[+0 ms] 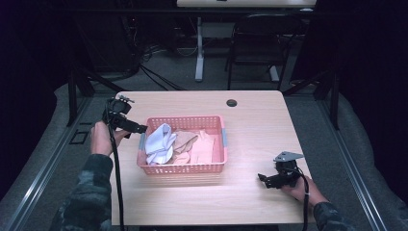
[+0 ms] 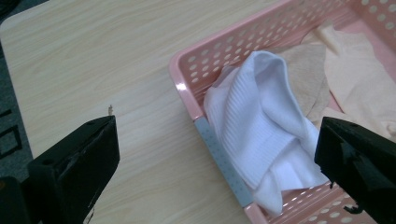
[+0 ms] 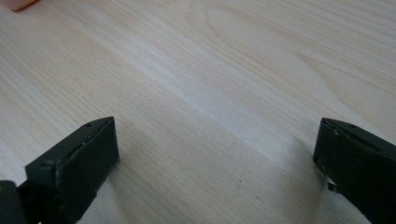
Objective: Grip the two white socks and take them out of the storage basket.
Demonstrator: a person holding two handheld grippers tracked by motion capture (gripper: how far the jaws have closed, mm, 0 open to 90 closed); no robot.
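1. Overhead, in the high view, a pink basket [image 1: 183,168] of cloths sits mid-table [image 1: 250,130]. The left gripper [image 1: 141,128] is held at its left end; the right gripper [image 1: 262,179] is low over bare wood, well apart to the basket's right.
2. The left gripper view has its jaws spread wide, holding nothing, framing the basket's corner and a white cloth [image 2: 261,135] draped there beside beige cloths [image 2: 345,74].
3. The right gripper view shows jaws equally wide, empty, over tabletop.

Camouflage sleeves [image 1: 89,192]; black tongs [image 1: 140,128] each hand – trailing black cable, grey three-cornered plate [image 1: 287,156] atop right tongs [image 1: 262,179].
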